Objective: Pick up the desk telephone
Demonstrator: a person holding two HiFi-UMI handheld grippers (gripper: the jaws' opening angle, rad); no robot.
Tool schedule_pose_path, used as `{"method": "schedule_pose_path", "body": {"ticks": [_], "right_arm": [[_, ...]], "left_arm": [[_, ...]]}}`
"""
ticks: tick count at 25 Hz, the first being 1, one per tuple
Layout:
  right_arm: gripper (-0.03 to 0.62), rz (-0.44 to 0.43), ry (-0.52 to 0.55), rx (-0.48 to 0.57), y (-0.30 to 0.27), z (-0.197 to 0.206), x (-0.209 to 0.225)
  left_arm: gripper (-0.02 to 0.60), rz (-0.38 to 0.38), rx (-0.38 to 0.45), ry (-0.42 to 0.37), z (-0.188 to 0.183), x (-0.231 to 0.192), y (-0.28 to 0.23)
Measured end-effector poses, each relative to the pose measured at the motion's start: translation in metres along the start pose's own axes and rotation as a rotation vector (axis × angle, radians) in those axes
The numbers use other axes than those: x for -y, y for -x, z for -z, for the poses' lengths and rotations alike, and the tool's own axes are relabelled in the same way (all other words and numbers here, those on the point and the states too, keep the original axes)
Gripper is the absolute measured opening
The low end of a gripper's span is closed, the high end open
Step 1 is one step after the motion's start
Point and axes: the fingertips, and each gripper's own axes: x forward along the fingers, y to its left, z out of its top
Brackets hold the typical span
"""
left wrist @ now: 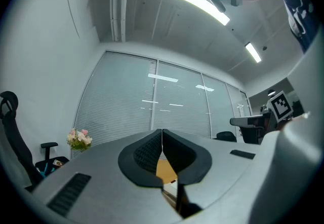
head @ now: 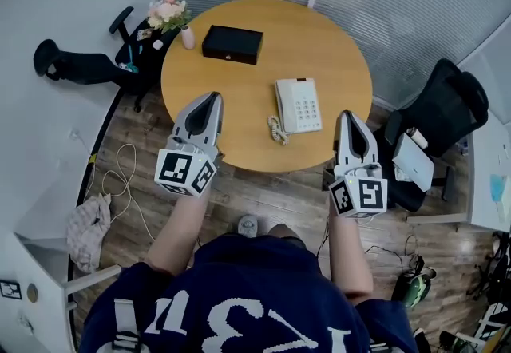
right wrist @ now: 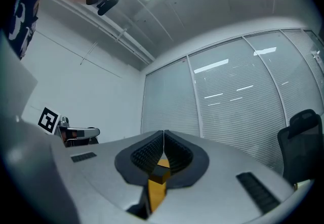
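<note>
Person's navy shirt [head: 239, 295] filled bottom; left gripper [head: 212, 97] and right gripper [head: 346, 115] had fingers [left wrist: 144, 153] pressed together, empty. White desk telephone [head: 298, 105], coiled cord, lay flat on round wooden surface [head: 335, 56] between them.

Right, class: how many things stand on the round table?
3: flower vase at far-left edge, black box beside it, white telephone near the middle. The near edge is partly covered.

— What sort of place is this?
— An office, a small meeting room by the look of it.
— What shows it?
— It has glass walls [left wrist: 152, 101] hung with slatted blinds, strip lights [left wrist: 200, 5] overhead, a round wooden surface [head: 319, 48] bearing a desk telephone [head: 299, 105], and black swivel chairs [head: 447, 104] beside it.
</note>
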Motion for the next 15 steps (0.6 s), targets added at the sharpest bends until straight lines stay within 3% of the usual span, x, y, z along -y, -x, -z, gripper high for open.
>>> {"method": "schedule_pose_path", "body": {"ticks": [10, 15], "right_arm": [[0.028, -0.020, -0.017, 0.001, -0.051, 0.014, 0.029], [0.028, -0.080, -0.023, 0.011, -0.096, 0.019, 0.050]], "left_arm": [[0.017, -0.004, -0.010, 0.010, 0.019, -0.009, -0.045], [0.017, -0.043, -0.017, -0.005, 0.026, -0.019, -0.080]]}}
